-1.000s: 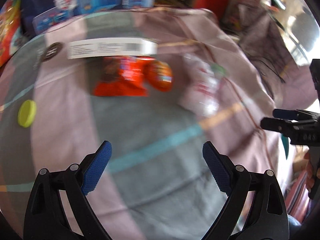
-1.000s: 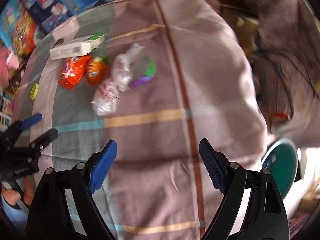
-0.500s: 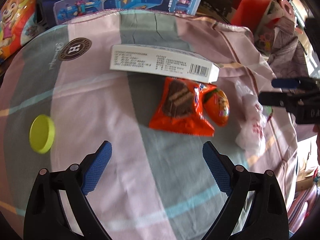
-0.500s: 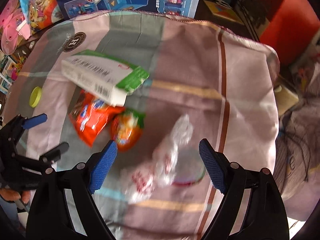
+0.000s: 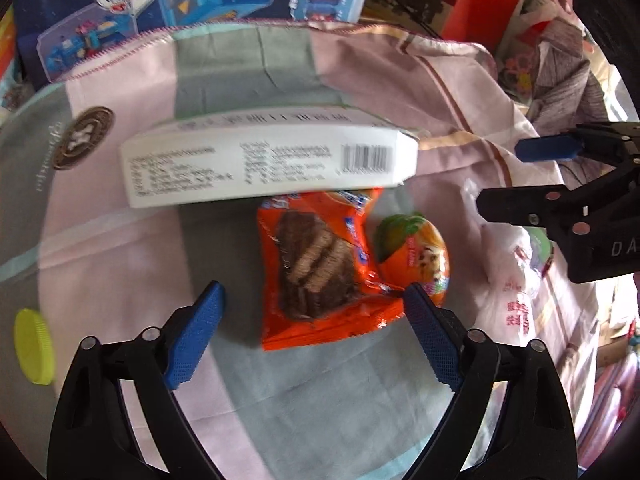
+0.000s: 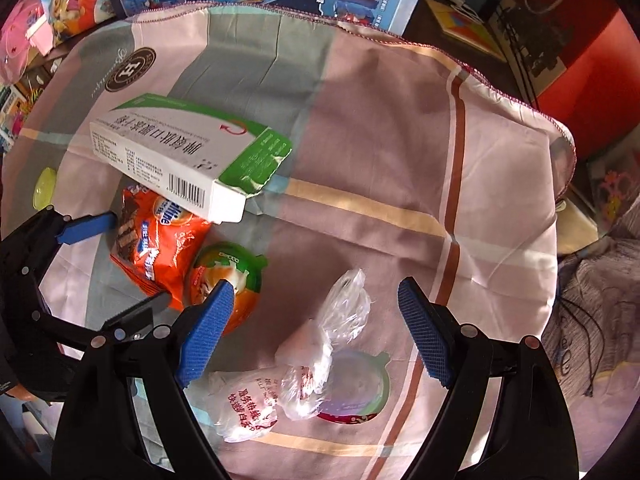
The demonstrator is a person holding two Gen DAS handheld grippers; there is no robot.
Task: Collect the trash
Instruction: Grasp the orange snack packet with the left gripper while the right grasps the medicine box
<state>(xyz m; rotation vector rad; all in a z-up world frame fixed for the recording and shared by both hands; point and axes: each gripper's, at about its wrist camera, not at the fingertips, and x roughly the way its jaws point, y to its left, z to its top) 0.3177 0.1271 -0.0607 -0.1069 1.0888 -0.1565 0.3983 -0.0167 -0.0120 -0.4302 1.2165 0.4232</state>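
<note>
Orange wrapper [image 5: 320, 276], one, lies at centre between your left gripper's [image 5: 312, 336] parted jaws, long axis twelve-to-six; one white carton [image 5: 264, 160] overlaps its top edge, print blurred. From the right wrist, your right gripper [image 6: 312, 336] gapes over one crumpled plastic bag [image 6: 304, 364] that half-hides a lid [image 6: 360, 392].

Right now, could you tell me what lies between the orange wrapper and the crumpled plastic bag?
The orange egg-shaped capsule, touching the orange wrapper and apart from the plastic bag, in the right wrist view.
</note>
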